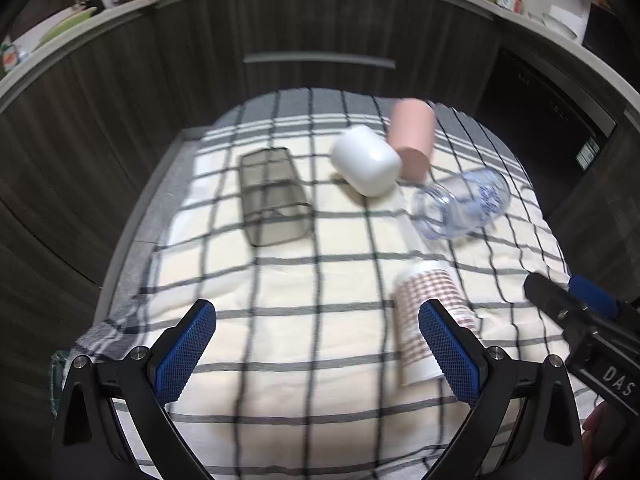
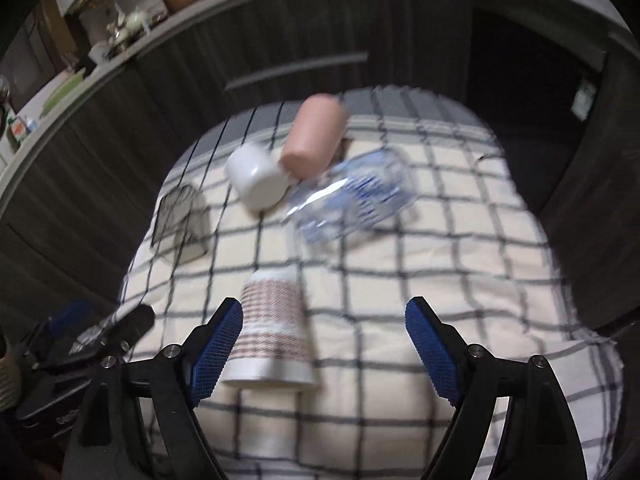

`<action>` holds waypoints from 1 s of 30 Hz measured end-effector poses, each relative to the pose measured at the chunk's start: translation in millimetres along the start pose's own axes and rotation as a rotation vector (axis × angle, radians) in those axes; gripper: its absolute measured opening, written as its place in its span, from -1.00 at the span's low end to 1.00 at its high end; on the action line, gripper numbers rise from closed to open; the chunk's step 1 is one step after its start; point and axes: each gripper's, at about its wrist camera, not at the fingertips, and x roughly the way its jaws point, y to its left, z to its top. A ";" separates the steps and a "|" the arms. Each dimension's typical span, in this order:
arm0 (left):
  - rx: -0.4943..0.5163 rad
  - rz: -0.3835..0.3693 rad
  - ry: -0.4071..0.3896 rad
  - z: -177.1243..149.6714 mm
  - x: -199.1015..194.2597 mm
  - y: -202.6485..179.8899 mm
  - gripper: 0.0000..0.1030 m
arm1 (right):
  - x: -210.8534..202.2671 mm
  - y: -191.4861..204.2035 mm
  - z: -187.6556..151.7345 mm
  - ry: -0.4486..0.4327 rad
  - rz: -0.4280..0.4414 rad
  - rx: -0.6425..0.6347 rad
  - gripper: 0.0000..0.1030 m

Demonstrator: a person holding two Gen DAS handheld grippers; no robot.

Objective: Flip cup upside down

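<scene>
Several cups sit on a checked cloth [image 1: 320,280]. A white cup with red check bands [image 1: 430,308] stands upside down, wide rim on the cloth; it shows just right of the left finger in the right wrist view [image 2: 272,328]. A white cup [image 1: 366,160], a pink cup [image 1: 412,136], a clear glass with blue print [image 1: 460,204] and a smoky grey square cup [image 1: 272,196] are further back; their poses are blurred. My left gripper [image 1: 318,344] is open and empty. My right gripper [image 2: 324,344] is open and empty.
Dark wood cabinet fronts [image 1: 120,100] with a grey handle [image 1: 320,59] curve round behind the cloth. A countertop [image 1: 60,28] above carries crockery and jars. The right gripper's body [image 1: 580,320] shows at the right edge of the left wrist view.
</scene>
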 end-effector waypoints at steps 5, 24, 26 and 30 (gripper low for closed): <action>0.026 -0.014 0.057 7.7 13.1 -26.3 1.00 | -15.3 -14.6 4.8 -0.095 -0.056 -0.002 0.62; 0.024 -0.047 0.391 31.1 85.7 -81.5 0.84 | -32.0 -53.5 17.1 -0.315 -0.112 -0.005 0.62; 0.001 -0.051 0.435 33.4 94.5 -80.8 0.77 | -29.8 -54.6 21.6 -0.312 -0.097 -0.005 0.62; -0.005 -0.051 0.529 35.2 109.0 -84.2 0.72 | -27.3 -58.1 27.1 -0.320 -0.070 0.014 0.62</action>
